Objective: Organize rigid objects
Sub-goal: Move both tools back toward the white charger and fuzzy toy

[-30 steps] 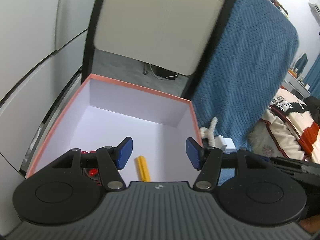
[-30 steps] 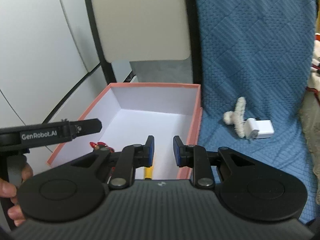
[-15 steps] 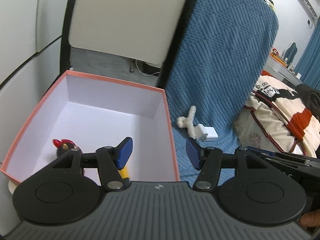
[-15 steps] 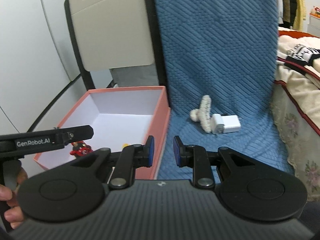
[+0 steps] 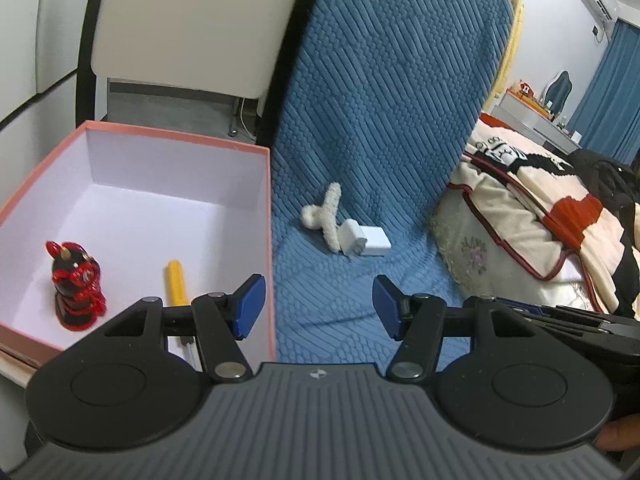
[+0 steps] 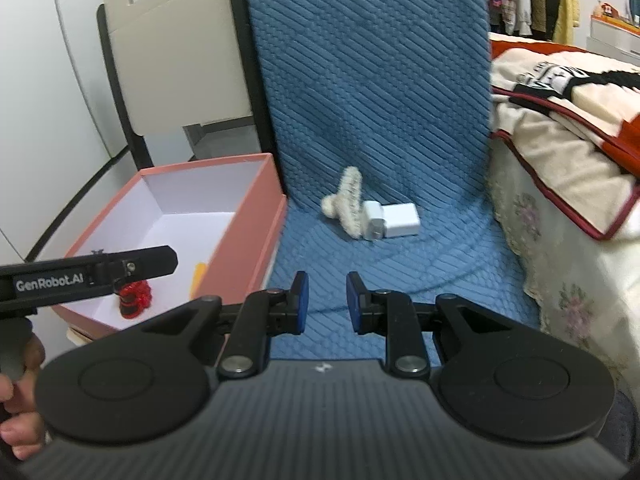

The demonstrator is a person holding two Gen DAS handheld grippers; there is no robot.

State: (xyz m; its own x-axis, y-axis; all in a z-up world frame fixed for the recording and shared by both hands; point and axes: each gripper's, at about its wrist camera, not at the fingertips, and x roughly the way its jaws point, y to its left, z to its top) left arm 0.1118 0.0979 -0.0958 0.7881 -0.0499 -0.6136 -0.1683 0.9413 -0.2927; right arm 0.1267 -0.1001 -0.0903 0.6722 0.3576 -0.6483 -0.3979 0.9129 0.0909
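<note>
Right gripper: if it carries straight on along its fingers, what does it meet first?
Probably the blue quilted cover, bare ahead of the open, empty right gripper. The white charger and fluffy hair clip lie farther on; depth is unclear.

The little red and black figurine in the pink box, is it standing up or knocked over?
Upright: the red and black figurine stands on its base on the pink box's white floor.

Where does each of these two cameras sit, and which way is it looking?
Left wrist: on the left gripper, looking down past its open fingers at the box edge and blue seat; a fingertip shows.
Right wrist: on the right gripper, facing the seat; a hand holds the left gripper.
Both share the box, figurine, yellow stick, charger and fluffy clip.
</note>
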